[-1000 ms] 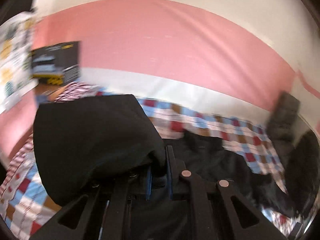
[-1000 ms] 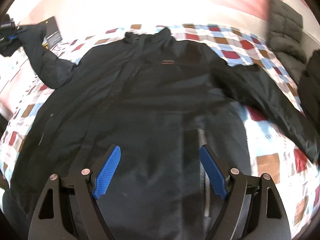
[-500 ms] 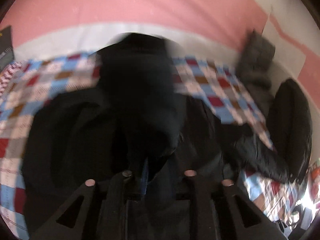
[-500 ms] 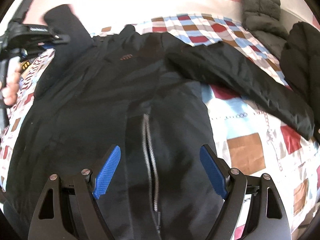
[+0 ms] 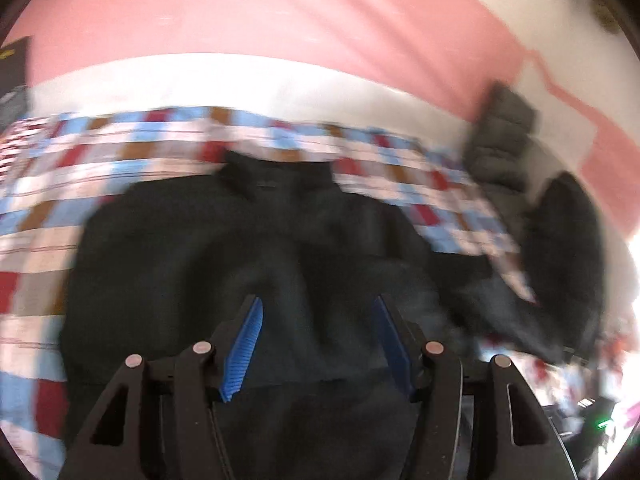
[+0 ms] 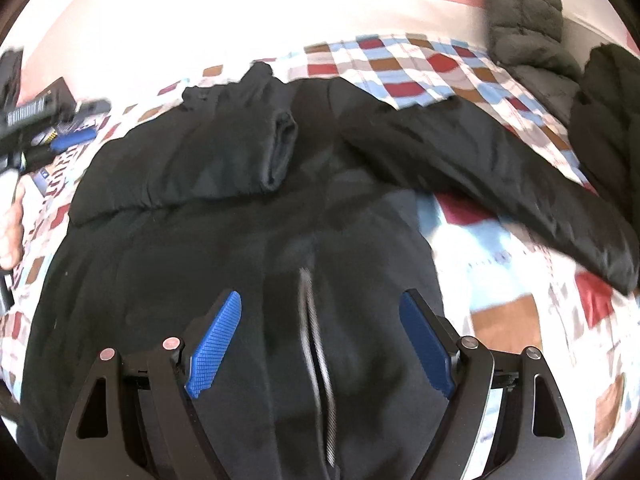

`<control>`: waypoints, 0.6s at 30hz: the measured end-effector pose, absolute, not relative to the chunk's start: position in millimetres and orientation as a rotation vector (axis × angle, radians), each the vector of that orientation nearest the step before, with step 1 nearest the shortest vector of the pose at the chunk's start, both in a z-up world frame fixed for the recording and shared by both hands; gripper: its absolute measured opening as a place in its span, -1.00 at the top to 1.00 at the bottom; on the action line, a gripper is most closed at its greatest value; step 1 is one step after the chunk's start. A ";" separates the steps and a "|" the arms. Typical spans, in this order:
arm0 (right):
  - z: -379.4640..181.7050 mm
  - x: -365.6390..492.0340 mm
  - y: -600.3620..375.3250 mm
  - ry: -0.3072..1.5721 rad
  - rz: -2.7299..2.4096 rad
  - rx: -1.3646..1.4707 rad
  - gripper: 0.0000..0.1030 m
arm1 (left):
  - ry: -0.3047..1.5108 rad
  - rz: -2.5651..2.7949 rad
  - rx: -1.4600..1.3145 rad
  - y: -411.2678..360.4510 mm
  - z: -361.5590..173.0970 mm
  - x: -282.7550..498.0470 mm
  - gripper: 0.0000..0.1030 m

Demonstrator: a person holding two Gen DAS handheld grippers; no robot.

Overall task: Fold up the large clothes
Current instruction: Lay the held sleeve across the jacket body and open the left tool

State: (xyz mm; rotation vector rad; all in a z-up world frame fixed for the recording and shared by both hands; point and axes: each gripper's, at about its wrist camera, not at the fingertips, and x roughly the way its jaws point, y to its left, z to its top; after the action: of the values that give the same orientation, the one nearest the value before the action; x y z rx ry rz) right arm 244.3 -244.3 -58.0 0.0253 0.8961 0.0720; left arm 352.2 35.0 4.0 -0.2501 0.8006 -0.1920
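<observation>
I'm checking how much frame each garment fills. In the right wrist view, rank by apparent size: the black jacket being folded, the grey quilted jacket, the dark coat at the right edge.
1. black jacket, by far the largest.
2-3. grey quilted jacket and dark coat: similar, both cropped by the frame, so unranked.

**Black jacket spread under my open right tool**

My right tool [image 6: 320, 320] hovers with blue pads wide apart over the black zip-front jacket [image 6: 248, 264] on the checked bedspread [image 6: 500, 280]. One sleeve [image 6: 224, 160] lies folded across the chest; my left tool [image 6: 52, 120] sits far left.
</observation>
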 end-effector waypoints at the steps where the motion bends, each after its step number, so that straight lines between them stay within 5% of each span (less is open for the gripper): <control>1: -57.2 249.9 -239.8 0.894 0.079 0.023 -0.58 | 0.811 -0.145 -0.253 51.2 -2.5 355.0 -0.16; 6: -55.7 277.9 -215.2 0.873 0.120 0.002 -0.58 | 0.863 0.052 -0.281 127.2 -41.7 372.8 -0.13; 13: -65.8 341.6 -178.5 0.871 0.191 -0.008 0.12 | 0.938 0.094 -0.316 142.2 -99.1 379.1 -0.14; 18: -98.1 380.9 -178.4 0.956 0.165 -0.016 0.13 | 0.930 0.089 -0.238 129.2 -106.8 376.7 -0.34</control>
State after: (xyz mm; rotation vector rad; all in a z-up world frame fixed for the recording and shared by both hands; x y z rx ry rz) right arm 380.9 -178.4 -98.1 -0.0161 0.9561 0.1653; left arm 376.7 129.2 -106.8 -0.2384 0.9298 0.0887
